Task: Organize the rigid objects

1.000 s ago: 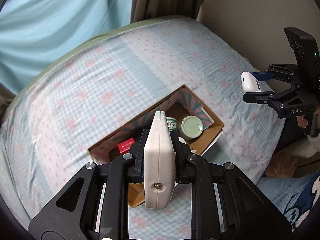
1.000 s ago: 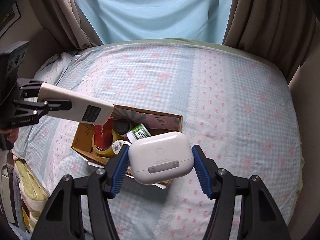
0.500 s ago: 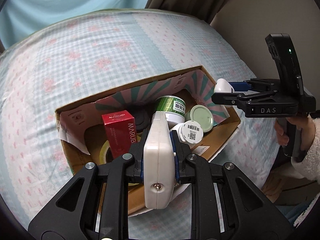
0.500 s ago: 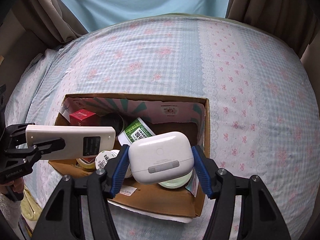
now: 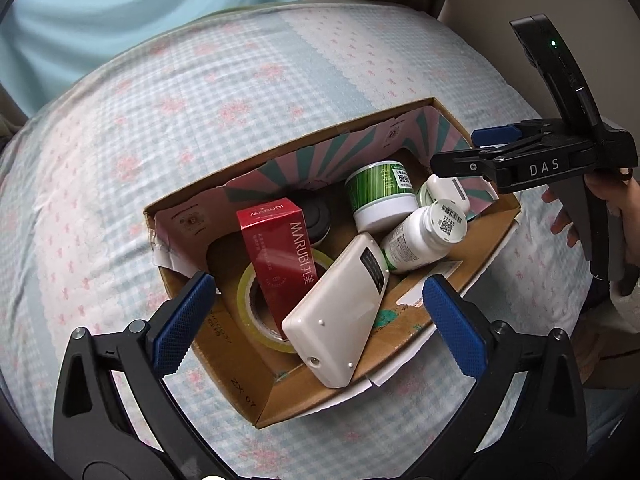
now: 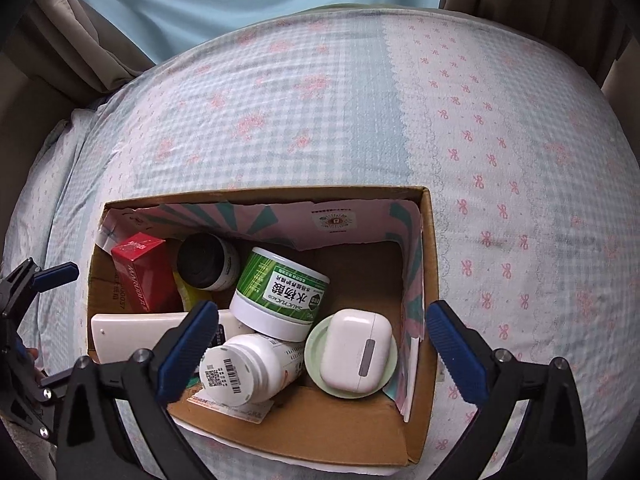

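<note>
Remote and earbud case lie in the box just ahead of both wide-open, empty tongs, but the leaning remote could slide if bumped.

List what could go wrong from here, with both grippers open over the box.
1. The white remote lies tilted on the tape roll and red carton; it may slide or tip the carton.
2. The earbud case rests on a pale green lid, not the box floor, so a bump could knock it off.
3. The left gripper and right gripper hang low over the cardboard box; lifting out carelessly could catch its walls.
</note>
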`<state>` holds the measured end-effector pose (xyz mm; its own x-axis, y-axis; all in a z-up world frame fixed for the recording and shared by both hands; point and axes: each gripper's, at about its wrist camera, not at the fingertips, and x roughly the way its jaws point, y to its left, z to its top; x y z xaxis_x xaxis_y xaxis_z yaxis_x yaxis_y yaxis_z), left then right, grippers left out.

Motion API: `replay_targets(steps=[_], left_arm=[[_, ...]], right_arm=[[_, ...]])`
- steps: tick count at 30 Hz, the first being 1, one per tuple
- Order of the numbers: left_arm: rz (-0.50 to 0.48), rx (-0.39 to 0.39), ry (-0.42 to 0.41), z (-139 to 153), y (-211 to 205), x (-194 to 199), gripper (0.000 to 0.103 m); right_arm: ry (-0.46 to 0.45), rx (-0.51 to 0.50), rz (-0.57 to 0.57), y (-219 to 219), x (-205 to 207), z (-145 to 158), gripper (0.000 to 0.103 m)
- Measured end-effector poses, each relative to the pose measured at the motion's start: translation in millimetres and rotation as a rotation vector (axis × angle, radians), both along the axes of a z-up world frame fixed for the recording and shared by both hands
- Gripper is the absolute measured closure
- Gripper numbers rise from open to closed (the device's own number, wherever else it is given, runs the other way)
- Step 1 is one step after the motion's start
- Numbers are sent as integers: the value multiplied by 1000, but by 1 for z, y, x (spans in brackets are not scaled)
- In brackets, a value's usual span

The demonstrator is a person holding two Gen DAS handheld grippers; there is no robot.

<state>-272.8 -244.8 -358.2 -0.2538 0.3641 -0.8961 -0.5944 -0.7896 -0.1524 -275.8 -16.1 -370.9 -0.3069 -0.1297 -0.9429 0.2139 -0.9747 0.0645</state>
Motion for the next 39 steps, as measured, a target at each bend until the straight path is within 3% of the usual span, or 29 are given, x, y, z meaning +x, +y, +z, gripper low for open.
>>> replay_targets(steps=[11, 19, 29, 34, 39], left_arm=[[29, -27, 20, 23, 2, 5, 0], [82, -58, 32, 59, -1, 21, 0], [212, -77, 122, 181, 8, 59, 0], [292, -10, 145, 247, 13, 80, 0], [383, 52, 250, 316, 24, 105, 0]], right_arm=[[5, -16, -3, 1, 4, 6, 0], [25, -31, 16, -2, 19, 42, 0], [92, -50, 53, -2, 63, 157, 0], [161, -47, 54, 9, 94, 228, 0], [283, -11, 37, 27, 127, 298, 0]])
